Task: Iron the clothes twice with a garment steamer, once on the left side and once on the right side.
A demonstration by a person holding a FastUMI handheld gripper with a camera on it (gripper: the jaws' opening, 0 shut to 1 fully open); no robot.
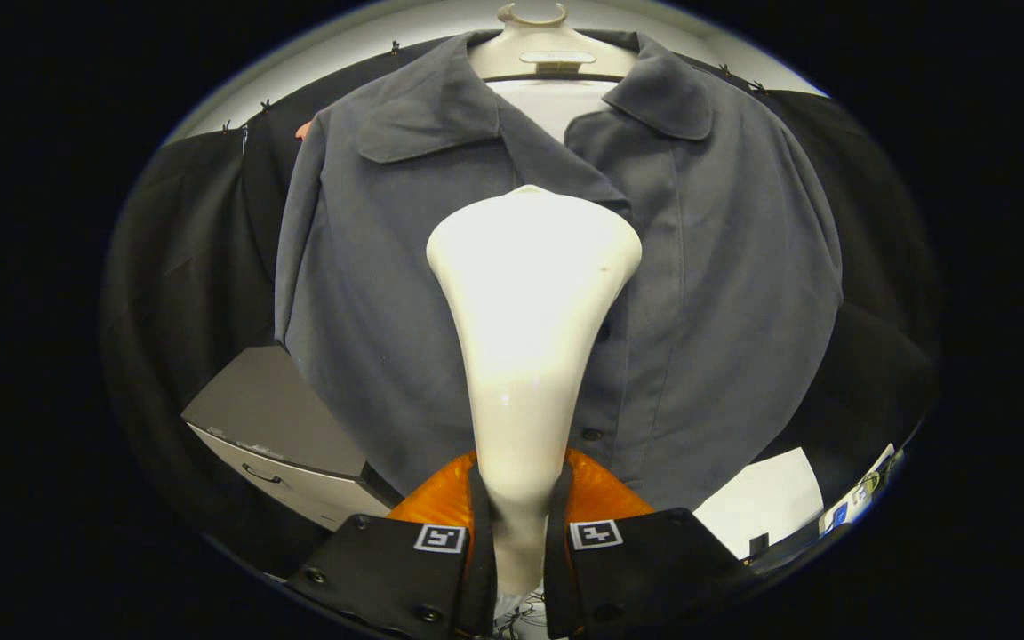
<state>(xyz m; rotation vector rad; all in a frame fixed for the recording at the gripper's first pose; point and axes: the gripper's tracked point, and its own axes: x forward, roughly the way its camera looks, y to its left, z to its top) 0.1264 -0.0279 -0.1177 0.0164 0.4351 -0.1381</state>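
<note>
The hand-held gripper (519, 533) is clamped on the narrow neck of the garment steamer (530, 356), one finger (441, 533) pressing each side of the handle, so its jaws are closed around that stem. Each finger carries a small square marker with a black-and-white pattern on its upper face.

The steamer is a smooth, glossy cream plastic body. From between the fingers it rises as a slim rounded stem and flares into a wide, softly triangular head with a domed top. A tiny dark speck sits on the head's side. The head stands in front of the shirt's chest, over the button line; whether it touches the cloth cannot be told.

Beyond the steamer hangs the grey shirt (708, 293), a matte woven fabric with a pointed, folded collar, a front placket with dark buttons and short sleeves falling loosely to both sides of the steamer. The collar is open, and a pale panel shows inside it.

Above the steamer's head, the shirt hangs on a cream hanger (548, 49) with broad moulded shoulders and a curved hook.

To one side of the shirt's hem, below its sleeve, stands a grey cabinet (281, 436) with flat faces and a dark drawer handle.
</note>
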